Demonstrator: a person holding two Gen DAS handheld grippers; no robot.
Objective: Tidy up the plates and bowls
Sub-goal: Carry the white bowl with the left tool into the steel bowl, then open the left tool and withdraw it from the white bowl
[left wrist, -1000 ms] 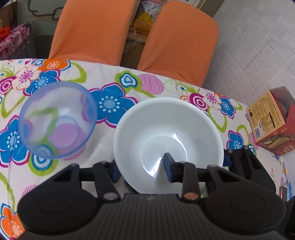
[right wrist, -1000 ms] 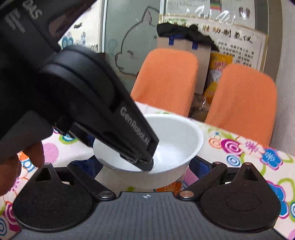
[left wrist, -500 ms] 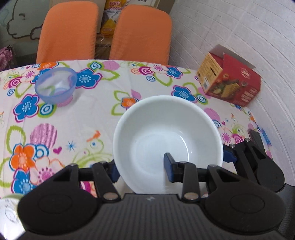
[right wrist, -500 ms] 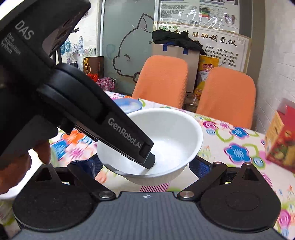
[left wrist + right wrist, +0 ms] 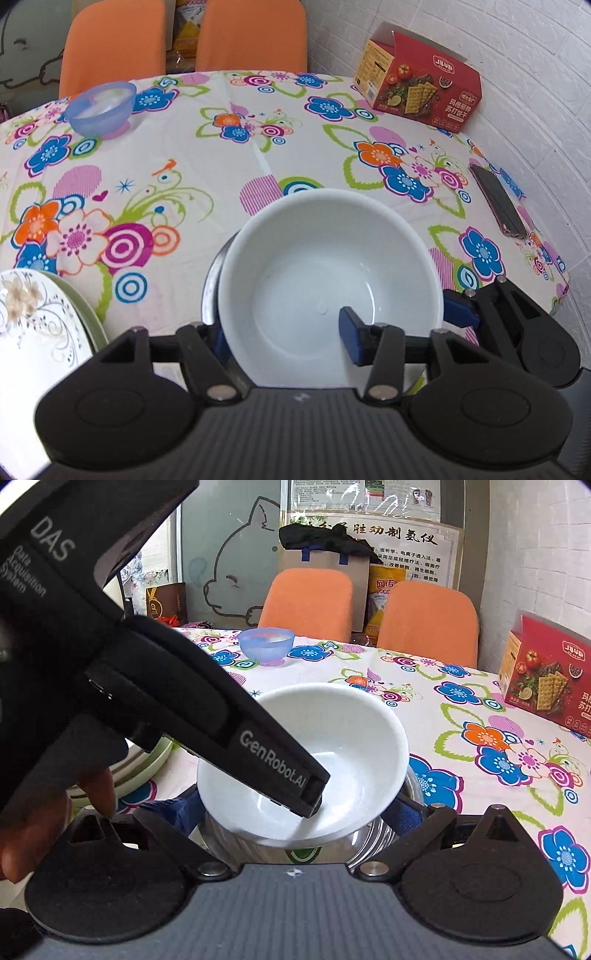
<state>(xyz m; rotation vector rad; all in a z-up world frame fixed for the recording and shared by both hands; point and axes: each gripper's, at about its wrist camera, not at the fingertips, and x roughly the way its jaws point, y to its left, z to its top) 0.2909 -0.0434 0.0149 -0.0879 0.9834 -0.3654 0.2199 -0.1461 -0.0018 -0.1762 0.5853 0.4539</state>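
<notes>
A: Nearest first. What has the left hand-held gripper got?

B: The white bowl. One blue pad sits inside the bowl and the other outside its near-left wall, so the jaws are closed on the rim. The bowl rides over a clear glass bowl near the worktop's near edge. I cannot tell whether the two are touching yet.

A: And the right hand-held gripper?

B: Its jaws stand wide apart, one on each side of the glass bowl, and it holds nothing that I can see. It may be steadying the glass bowl, though contact isn't clear.

A: So which step is this?

B: I'd judge nesting: the white bowl is going into the glass one. The next move calls for lowering it level and centred, then letting go of the rim without tipping it.

A: What else is there?

B: A stack of plates lies at the near left edge. A phone lies by the right edge. Farther back, a blue bowl stands alone near the far left edge, probably the next to collect. A red cracker box sits at the far right corner.
</notes>
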